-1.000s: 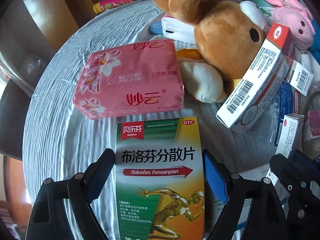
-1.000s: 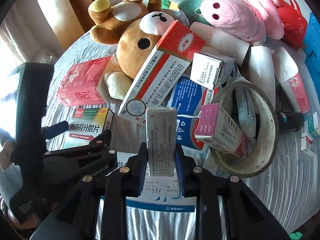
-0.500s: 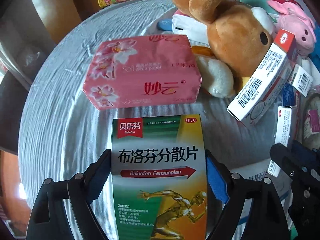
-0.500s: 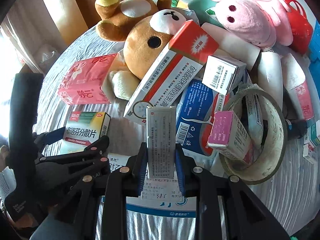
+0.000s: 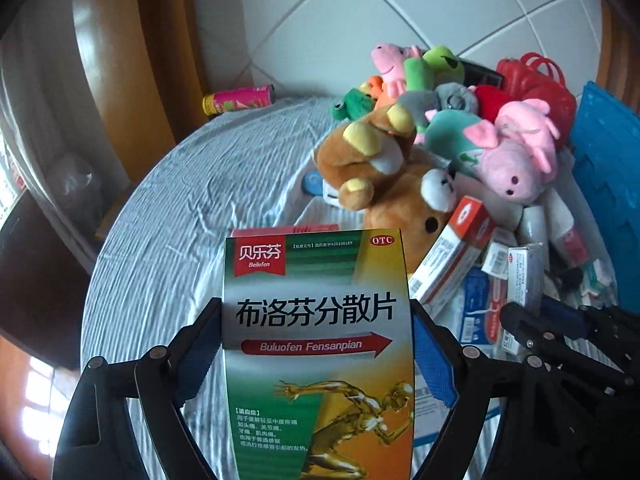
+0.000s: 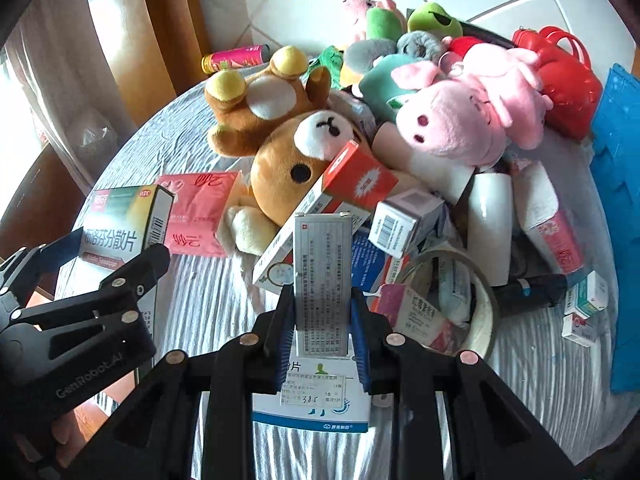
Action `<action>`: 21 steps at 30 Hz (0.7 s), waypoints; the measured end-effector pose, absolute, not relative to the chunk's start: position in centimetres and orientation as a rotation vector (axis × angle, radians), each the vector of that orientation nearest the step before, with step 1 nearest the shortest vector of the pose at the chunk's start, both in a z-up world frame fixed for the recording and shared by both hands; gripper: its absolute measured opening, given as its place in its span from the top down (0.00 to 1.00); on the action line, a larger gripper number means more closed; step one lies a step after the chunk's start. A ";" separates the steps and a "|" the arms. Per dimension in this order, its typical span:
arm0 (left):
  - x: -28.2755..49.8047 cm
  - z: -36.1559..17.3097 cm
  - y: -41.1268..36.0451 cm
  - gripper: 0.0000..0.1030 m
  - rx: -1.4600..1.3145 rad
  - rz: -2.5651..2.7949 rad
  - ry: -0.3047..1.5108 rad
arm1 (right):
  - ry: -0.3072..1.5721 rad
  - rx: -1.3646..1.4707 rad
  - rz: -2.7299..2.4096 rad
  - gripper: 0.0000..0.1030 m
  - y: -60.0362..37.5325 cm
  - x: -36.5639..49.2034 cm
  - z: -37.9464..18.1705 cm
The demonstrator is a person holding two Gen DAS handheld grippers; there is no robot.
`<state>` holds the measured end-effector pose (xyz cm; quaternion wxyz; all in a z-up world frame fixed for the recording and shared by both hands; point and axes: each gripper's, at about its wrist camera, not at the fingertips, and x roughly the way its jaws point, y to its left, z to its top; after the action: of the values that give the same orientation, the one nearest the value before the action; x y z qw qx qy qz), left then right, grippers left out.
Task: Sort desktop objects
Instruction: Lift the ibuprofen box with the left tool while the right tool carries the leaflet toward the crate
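Note:
My left gripper [image 5: 316,314] is shut on a green and orange medicine box [image 5: 320,360] printed "Buluofen Fensanpian", held upright above the round table's grey cloth [image 5: 168,248]. In the right wrist view that same box [image 6: 120,224] hangs at the left in the left gripper [image 6: 116,276]. My right gripper [image 6: 322,300] is shut on a narrow white medicine box [image 6: 323,272] with small print, held upright over the clutter. The left wrist view shows the narrow white box [image 5: 526,276] at the right.
A pink tissue pack [image 6: 200,212] lies beside a brown bear plush [image 6: 296,152]. Behind are a pink pig plush [image 6: 460,128], other plush toys, a red bag [image 6: 568,80] and a blue crate [image 6: 616,200]. Several medicine boxes and a tape roll [image 6: 490,292] crowd the right.
My left gripper has lifted the green box off the cloth and tilted upward, so the tissue pack is now mostly hidden behind it. The right gripper has risen a little with its white box.

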<state>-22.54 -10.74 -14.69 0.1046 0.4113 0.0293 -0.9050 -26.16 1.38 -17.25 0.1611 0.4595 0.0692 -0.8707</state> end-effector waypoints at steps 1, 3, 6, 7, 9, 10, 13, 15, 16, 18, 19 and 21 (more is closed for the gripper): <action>-22.6 -14.5 -10.9 0.15 1.195 -2.689 0.083 | 0.198 1.299 -2.498 0.75 1.5 -26.1 -16.8; -22.3 -13.3 -10.4 0.15 1.154 -2.732 0.081 | 0.196 1.267 -2.538 0.75 1.3 -25.3 -15.5; -21.6 -11.2 -8.5 0.15 1.088 -2.788 0.066 | 0.192 1.210 -2.595 0.75 6.0 -24.4 -11.9; -21.3 -10.5 -7.8 0.15 1.067 -2.804 0.060 | 0.192 1.188 -2.615 0.75 6.6 -24.2 -11.0; -20.8 -9.0 -6.1 0.15 1.024 -2.832 0.050 | 0.187 1.136 -2.655 0.75 8.4 -23.6 -8.9; -20.5 -8.2 -5.0 0.15 0.996 -2.846 0.043 | 0.187 1.111 -2.671 0.75 9.4 -23.3 -7.8; -20.1 -5.7 -1.7 0.15 0.900 -2.876 0.034 | 0.190 1.022 -2.715 0.75 12.7 -22.8 -4.7; -19.9 -4.0 0.8 0.15 0.845 -2.883 0.043 | 0.198 0.957 -2.733 0.75 15.2 -22.6 -2.7; -19.8 -3.2 2.1 0.15 0.820 -2.884 0.047 | 0.203 0.932 -2.738 0.75 16.4 -22.5 -1.8; -19.6 -1.7 5.0 0.15 0.775 -2.887 0.049 | 0.210 0.873 -2.742 0.75 19.0 -22.5 0.0; -19.6 -1.1 6.3 0.15 0.759 -2.892 0.049 | 0.216 0.849 -2.745 0.75 20.3 -22.5 0.9; -19.6 0.0 9.1 0.15 0.721 -2.899 0.051 | 0.228 0.802 -2.752 0.75 22.8 -22.5 2.5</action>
<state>-19.58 9.05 0.02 0.0769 0.2407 0.0170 -0.9674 -22.51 22.85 2.47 0.1327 0.2766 0.0787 -0.9485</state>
